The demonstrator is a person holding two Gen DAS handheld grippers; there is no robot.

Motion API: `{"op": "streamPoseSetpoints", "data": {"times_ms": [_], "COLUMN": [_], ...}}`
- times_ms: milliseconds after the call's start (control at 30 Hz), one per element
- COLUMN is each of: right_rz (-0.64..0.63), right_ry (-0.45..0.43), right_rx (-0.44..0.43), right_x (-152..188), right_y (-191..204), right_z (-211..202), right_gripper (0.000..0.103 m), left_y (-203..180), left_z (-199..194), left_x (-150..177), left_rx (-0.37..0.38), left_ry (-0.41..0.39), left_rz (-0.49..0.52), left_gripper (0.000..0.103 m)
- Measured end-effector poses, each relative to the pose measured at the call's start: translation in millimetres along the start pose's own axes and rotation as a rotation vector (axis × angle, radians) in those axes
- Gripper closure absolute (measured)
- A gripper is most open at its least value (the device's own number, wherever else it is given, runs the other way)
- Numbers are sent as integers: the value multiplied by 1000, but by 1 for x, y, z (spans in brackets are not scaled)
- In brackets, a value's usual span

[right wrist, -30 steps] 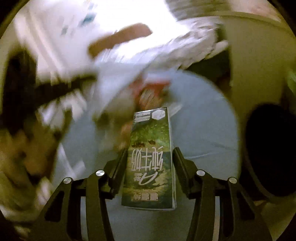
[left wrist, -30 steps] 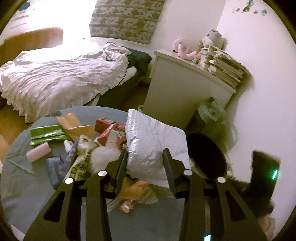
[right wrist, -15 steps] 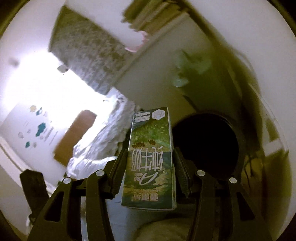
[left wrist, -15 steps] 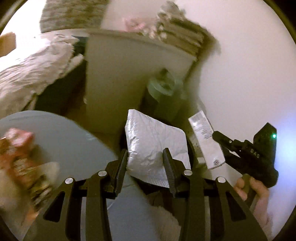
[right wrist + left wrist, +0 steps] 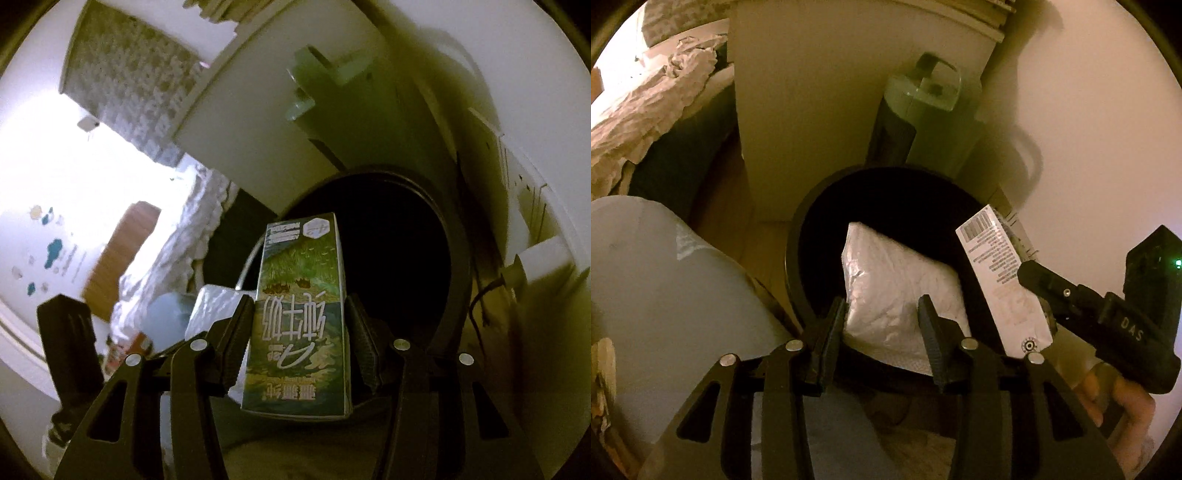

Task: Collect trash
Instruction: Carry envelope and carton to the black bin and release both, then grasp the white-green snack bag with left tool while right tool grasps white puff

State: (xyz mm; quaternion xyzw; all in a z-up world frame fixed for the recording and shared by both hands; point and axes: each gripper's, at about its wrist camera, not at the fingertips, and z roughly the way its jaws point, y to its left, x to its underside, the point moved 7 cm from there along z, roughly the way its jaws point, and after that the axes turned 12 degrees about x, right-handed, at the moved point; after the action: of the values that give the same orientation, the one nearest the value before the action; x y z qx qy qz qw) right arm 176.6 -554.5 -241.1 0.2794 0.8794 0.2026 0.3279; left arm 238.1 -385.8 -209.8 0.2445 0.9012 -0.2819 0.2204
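Left tool (image 5: pixel 882 325), jaws opening, has a silver bag (image 5: pixel 897 280) between them over the black bin (image 5: pixel 798 236) rim. Right tool (image 5: pixel 297 332), jaws opening, has a milk carton (image 5: pixel 303 306) between them above the bin mouth.

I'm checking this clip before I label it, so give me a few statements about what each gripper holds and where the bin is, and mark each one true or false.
1. The left gripper has a crumpled silver bag between its fingers. True.
2. The right gripper carries a red can. False: it carries a green milk carton.
3. Both items hang over the mouth of a round black bin. True.
4. The silver bag lies on the grey table. False: it is between the left gripper's opening jaws, over the bin.
5. The bin stands on the bed. False: it stands on the floor, beside a pale cabinet.
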Motion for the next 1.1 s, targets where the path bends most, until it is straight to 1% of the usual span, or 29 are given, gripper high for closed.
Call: {"op": "streamPoseSetpoints", "data": {"times_ms": [67, 100, 133, 167, 200, 300, 433, 467, 600, 700, 767, 800, 867, 933, 1000, 1033, 1100], "right_rz": [4, 6, 8, 10, 10, -6, -43, -59, -158, -276, -351, -409, -499, -586, -665, -698, -779], "right_ry": [3, 1, -7, -13, -20, -31, -28, -25, 1, 43, 73, 94, 133, 180, 238, 257, 274], "right_rx": [4, 4, 7, 10, 10, 14, -5, -10, -52, -111, -152, -180, -229, -282, -330, -343, -347], "right_x": [0, 0, -1, -1, -3, -3, -1, 0, 7, 21, 34, 45, 63, 83, 107, 116, 136], "right_y": [-1, -2, -3, -2, -2, 4, 23, 30, 72, 123, 155, 179, 216, 255, 293, 308, 336], "right_z": [-1, -2, -5, -9, -11, -19, -28, -31, -36, -39, -41, -41, -41, -40, -34, -33, -28], "right_gripper": [47, 41, 38, 32, 29, 29, 29, 29, 27, 27, 27, 27, 27, 27, 27, 27, 27], "left_y": [-1, -1, -2, -2, -3, -5, -6, -5, 11, 34, 57, 64, 92, 120, 145, 157, 173], "left_z": [2, 0, 0, -6, -9, -23, -54, -68, -115, -159, -195, -206, -239, -265, -281, -286, -294], "left_x": [1, 0, 1, 1, 0, 0, 3, 6, 19, 37, 54, 60, 81, 100, 118, 125, 134], "left_rx": [-1, -3, -6, -11, -11, -6, 6, 7, -8, -50, -103, -122, -197, -265, -304, -317, -329], "left_ry": [5, 1, -6, -20, -27, -50, -101, -123, -196, -260, -312, -326, -363, -378, -377, -371, -359], "left_rz": [6, 11, 15, 22, 27, 27, 4, -2, -45, -91, -129, -139, -173, -209, -241, -257, -271], "left_gripper": [59, 50, 43, 42, 41, 40, 39, 39, 39, 39, 39, 39, 39, 39, 40, 41, 41]}}
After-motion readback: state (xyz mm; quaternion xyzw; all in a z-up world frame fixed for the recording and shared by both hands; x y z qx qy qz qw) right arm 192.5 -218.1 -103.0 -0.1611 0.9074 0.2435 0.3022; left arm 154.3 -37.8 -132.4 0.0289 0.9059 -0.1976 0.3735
